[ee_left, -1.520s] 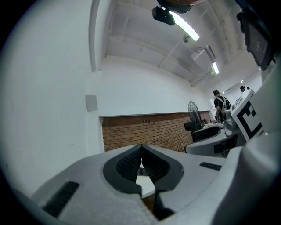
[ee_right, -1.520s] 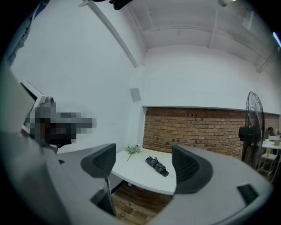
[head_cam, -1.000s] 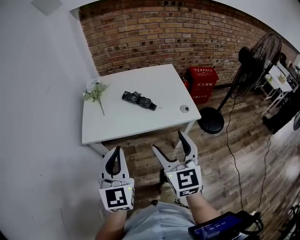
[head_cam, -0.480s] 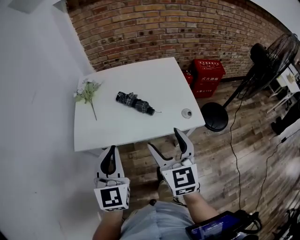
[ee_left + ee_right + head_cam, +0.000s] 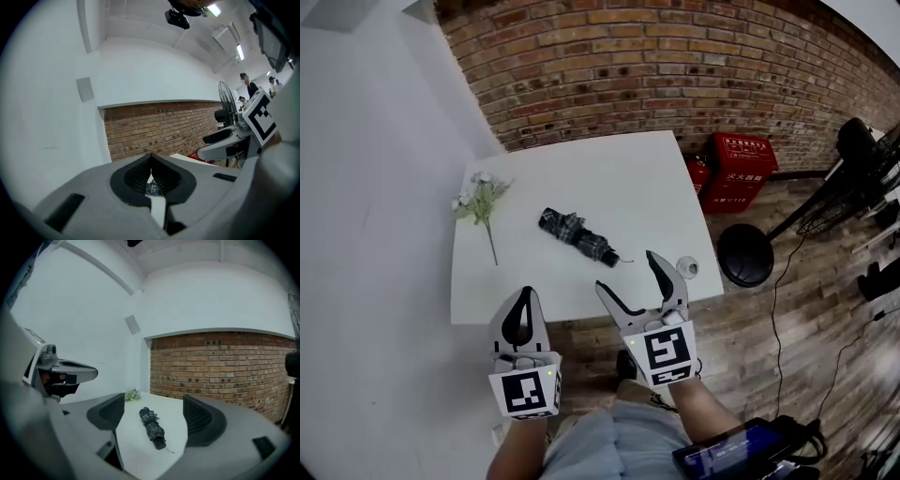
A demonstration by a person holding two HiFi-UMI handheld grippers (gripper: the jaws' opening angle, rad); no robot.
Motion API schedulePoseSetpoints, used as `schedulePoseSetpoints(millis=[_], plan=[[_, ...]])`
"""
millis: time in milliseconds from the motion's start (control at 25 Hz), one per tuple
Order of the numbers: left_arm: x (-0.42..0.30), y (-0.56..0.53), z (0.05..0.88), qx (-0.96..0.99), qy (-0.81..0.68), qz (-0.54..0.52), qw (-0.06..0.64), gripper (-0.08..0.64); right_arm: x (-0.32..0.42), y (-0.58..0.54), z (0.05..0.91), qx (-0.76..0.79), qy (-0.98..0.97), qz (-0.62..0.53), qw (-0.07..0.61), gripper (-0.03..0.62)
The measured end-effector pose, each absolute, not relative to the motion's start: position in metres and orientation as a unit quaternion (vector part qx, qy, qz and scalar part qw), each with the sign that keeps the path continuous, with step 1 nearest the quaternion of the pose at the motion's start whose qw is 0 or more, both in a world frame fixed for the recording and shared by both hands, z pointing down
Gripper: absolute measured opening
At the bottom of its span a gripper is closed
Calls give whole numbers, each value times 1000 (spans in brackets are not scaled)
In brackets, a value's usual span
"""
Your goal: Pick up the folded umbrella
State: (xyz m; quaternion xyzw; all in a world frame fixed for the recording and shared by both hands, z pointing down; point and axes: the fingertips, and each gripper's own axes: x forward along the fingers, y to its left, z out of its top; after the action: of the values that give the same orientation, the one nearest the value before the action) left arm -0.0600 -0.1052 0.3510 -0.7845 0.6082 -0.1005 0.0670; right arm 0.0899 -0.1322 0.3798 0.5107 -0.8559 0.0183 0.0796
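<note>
Claws being held short of the bench
The left claw is being kept closed and empty, the right claw wide apart and empty. At the right claw's 10 o'clock, the folded umbrella is being carried by the bench.

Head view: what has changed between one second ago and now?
The person has come closer to the table: the tips of the left gripper, shut, and the right gripper, open, now show over its near edge. Nothing was gripped or let go. The umbrella and the flowers lie where they were on the table.
</note>
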Motion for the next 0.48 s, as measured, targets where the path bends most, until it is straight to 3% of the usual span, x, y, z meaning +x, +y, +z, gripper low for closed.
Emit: schedulePoseSetpoints(millis=[480], plan=[[-77,-152,308,-740,662,-72,93,8,48,-206,341,434,-897,-37,73,393]])
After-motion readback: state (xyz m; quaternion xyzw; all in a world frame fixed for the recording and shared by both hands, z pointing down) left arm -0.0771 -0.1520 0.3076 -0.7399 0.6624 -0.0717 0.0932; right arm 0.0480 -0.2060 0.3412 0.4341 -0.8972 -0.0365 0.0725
